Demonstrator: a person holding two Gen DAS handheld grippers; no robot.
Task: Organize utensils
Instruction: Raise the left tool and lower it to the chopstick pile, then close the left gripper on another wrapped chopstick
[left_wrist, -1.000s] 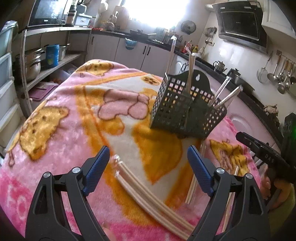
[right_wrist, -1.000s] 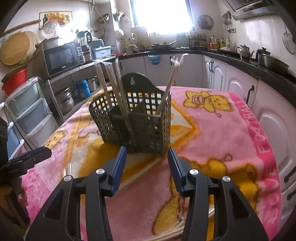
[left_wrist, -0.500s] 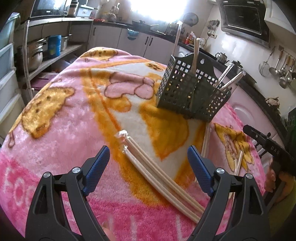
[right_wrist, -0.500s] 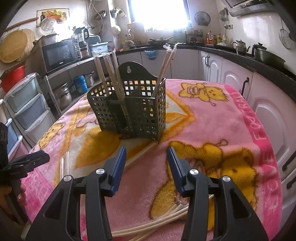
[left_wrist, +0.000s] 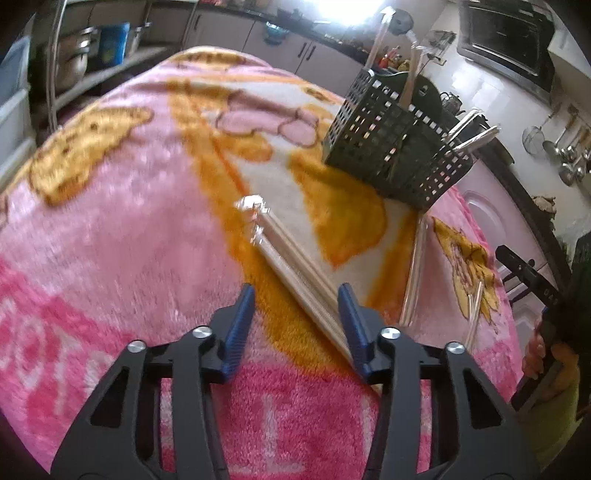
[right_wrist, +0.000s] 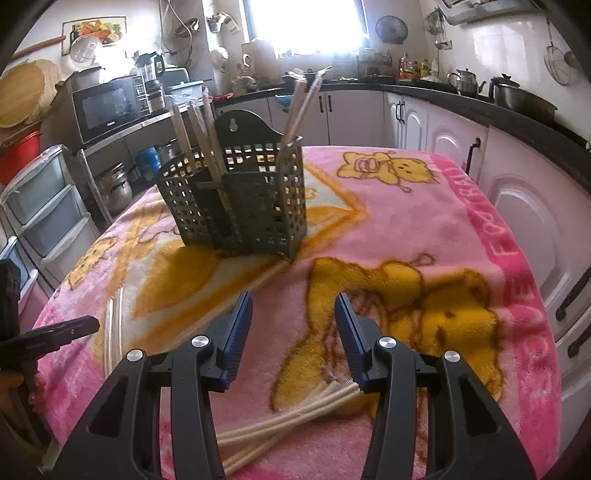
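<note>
A dark perforated utensil holder (left_wrist: 399, 155) (right_wrist: 240, 203) stands on the pink blanket, with wrapped chopsticks and metal utensils upright in it. A bundle of wrapped wooden chopsticks (left_wrist: 295, 269) lies on the blanket. My left gripper (left_wrist: 297, 317) is open and empty, its fingers low over the bundle's near end. My right gripper (right_wrist: 293, 328) is open and empty, above the blanket in front of the holder. More wrapped chopsticks (right_wrist: 295, 417) lie below it. One pair (right_wrist: 258, 280) lies against the holder's base.
A pink cartoon blanket (left_wrist: 129, 229) (right_wrist: 424, 229) covers the table. Loose chopstick pairs (left_wrist: 417, 273) lie at the right. Kitchen counters, cabinets (right_wrist: 461, 147), a microwave (right_wrist: 107, 107) and plastic drawers (right_wrist: 40, 214) surround the table.
My left gripper has dropped and moved forward over the chopstick bundle, and its jaws have narrowed. My right gripper has pulled back from the holder, showing chopsticks beneath it.
</note>
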